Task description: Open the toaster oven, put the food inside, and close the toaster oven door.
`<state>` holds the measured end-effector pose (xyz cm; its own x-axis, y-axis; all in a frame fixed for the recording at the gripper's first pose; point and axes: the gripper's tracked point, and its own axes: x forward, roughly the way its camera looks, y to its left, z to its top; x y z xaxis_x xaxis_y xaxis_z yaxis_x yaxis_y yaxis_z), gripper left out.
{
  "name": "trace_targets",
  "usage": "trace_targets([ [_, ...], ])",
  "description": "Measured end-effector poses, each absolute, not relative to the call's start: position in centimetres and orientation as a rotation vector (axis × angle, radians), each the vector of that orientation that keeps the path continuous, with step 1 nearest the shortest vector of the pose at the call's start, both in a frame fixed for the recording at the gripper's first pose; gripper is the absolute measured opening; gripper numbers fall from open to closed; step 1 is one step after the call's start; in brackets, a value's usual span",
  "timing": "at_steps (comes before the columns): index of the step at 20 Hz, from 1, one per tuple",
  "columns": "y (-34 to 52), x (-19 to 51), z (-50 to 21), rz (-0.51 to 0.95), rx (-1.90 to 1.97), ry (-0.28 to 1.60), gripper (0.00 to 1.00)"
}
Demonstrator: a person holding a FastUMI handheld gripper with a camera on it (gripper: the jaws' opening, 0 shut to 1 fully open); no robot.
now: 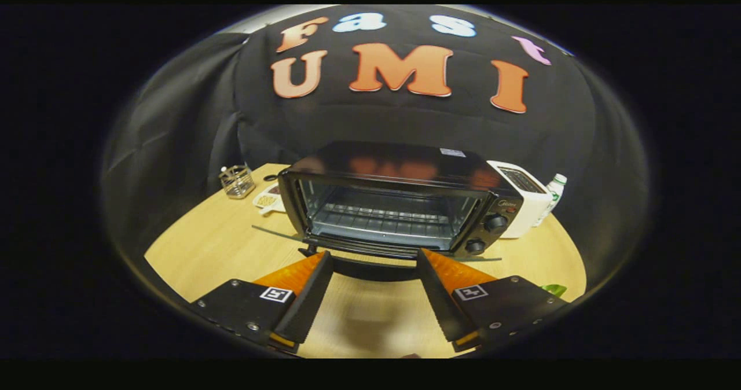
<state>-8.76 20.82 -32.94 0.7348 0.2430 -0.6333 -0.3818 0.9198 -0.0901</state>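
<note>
- Gripper view is showing the gripper (373, 260) spread wide, holding nothing, fingers flanking the door handle (373, 269).
- Oven (399, 202) is sitting mid-tabletop (202, 245), black and glossy, its glass door (278, 234) lying open and flat, rack bare.
- Door is likely feeling stiff, hinged and fragile; the handle is looking like the safest grip.
- Toaster (524, 199) is standing beside it.
</note>
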Motion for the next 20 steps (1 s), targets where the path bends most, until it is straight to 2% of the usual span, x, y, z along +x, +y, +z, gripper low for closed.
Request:
trace_targets([
  [7,20.4,-12.1,-35.6,0.421,-0.208,0.827,0.84],
  [11,22.7,-15.8,-37.4,0.508,0.039,1.067,0.83],
  [15,22.4,-16.6,-39.8,0.487,0.096,1.165,0.75],
  [20,22.6,-17.1,-42.1,0.443,0.136,1.265,0.74],
])
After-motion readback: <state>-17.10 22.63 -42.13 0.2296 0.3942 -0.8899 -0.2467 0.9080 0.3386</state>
